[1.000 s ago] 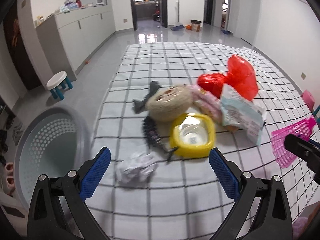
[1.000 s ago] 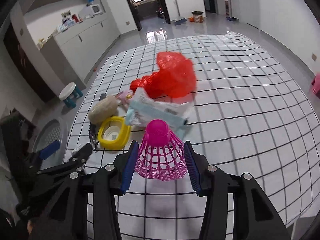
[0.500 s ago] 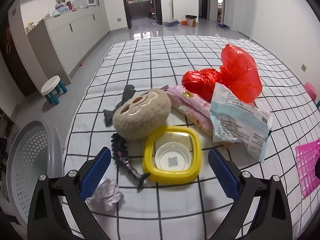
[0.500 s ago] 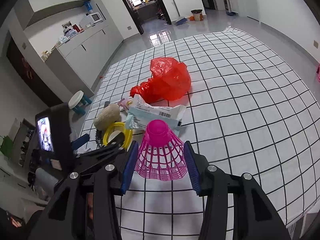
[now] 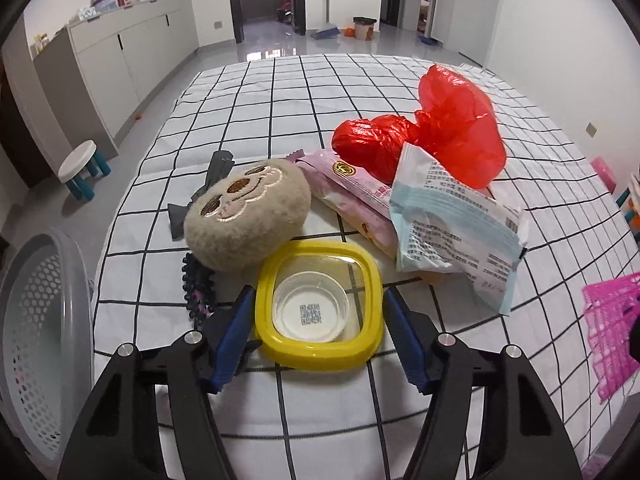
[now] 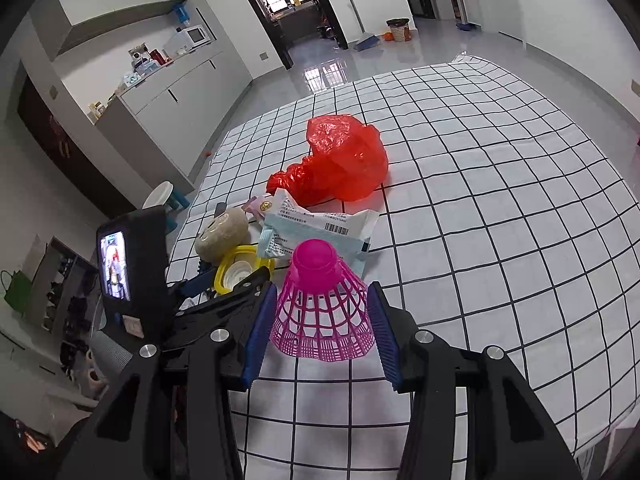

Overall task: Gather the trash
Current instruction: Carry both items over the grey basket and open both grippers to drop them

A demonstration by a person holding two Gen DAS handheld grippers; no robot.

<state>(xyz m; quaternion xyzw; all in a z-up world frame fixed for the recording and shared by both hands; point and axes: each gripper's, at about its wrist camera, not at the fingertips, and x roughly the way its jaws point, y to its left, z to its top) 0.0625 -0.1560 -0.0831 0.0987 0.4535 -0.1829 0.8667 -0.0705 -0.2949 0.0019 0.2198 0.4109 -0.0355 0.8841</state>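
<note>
A yellow-rimmed clear container (image 5: 316, 356) lies on the checked bed sheet (image 5: 280, 112), in front of a beige plush (image 5: 248, 220). My left gripper (image 5: 318, 292) straddles it with its jaws closing, and the blue pads (image 5: 234, 332) touch the rim on both sides. My right gripper (image 6: 322, 286) is shut on a pink plastic shuttlecock (image 6: 320, 312), held cap forward just above the sheet. The shuttlecock's skirt (image 5: 608, 332) also shows at the right edge of the left wrist view. A red plastic bag (image 5: 448, 136), a blue-white wrapper (image 5: 448, 236) and a pink wrapper (image 5: 352, 196) lie behind.
A grey perforated basket (image 5: 36, 320) stands on the floor off the bed's left edge. A dark hair claw (image 5: 198, 288) lies beside the container and a grey bow (image 5: 218, 168) behind the plush. A small stool (image 5: 82, 168) and cabinets (image 5: 120, 60) stand further left.
My left gripper moved forward and down over the yellow container and its jaws narrowed from wide open onto the rim. The crumpled paper left its view. The right gripper kept its hold.
</note>
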